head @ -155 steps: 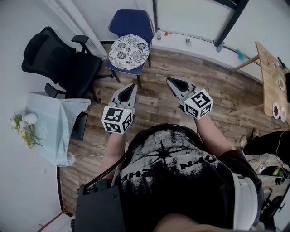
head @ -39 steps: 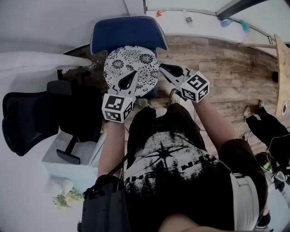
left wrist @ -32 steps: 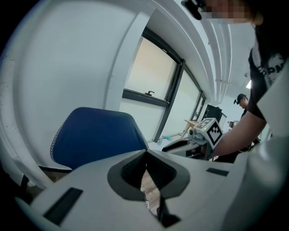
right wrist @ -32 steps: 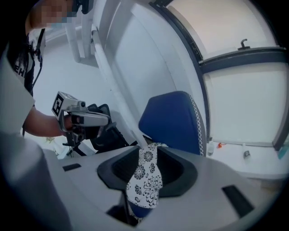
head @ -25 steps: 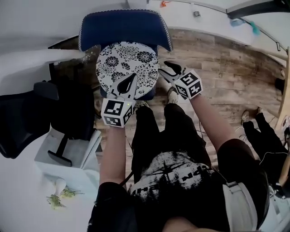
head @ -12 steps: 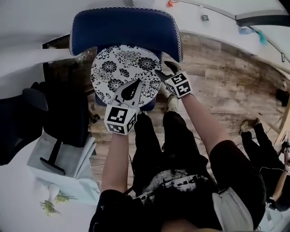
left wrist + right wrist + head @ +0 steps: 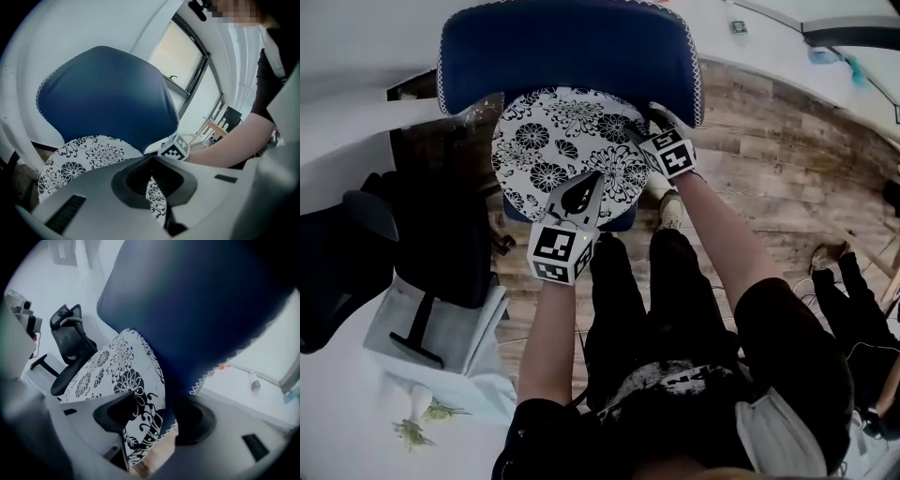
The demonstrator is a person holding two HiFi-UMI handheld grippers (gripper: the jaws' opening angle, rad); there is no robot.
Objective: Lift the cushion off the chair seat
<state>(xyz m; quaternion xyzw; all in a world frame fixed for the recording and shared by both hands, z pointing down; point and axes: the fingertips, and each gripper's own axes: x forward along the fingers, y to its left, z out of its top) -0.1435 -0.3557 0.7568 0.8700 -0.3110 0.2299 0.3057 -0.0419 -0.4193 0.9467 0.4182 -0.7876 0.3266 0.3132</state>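
Both grippers are sitting lower and closer to the seat than a second ago. Right gripper (image 7: 645, 128) is straddling the cushion (image 7: 567, 150) at its 3 o'clock rim. Its jaws have just been opening and are now spread wide, gripping nothing; the rim is lying between them with the pads not pressing. Left gripper (image 7: 592, 183) is hovering over the 5 o'clock rim, tips together, empty. Cushion is lying flat on the blue chair (image 7: 572, 52) seat; it's round, so no long axis. From the right gripper its middle is lying at 9 o'clock. Right is nearer a grip, so closing on that rim looks next.
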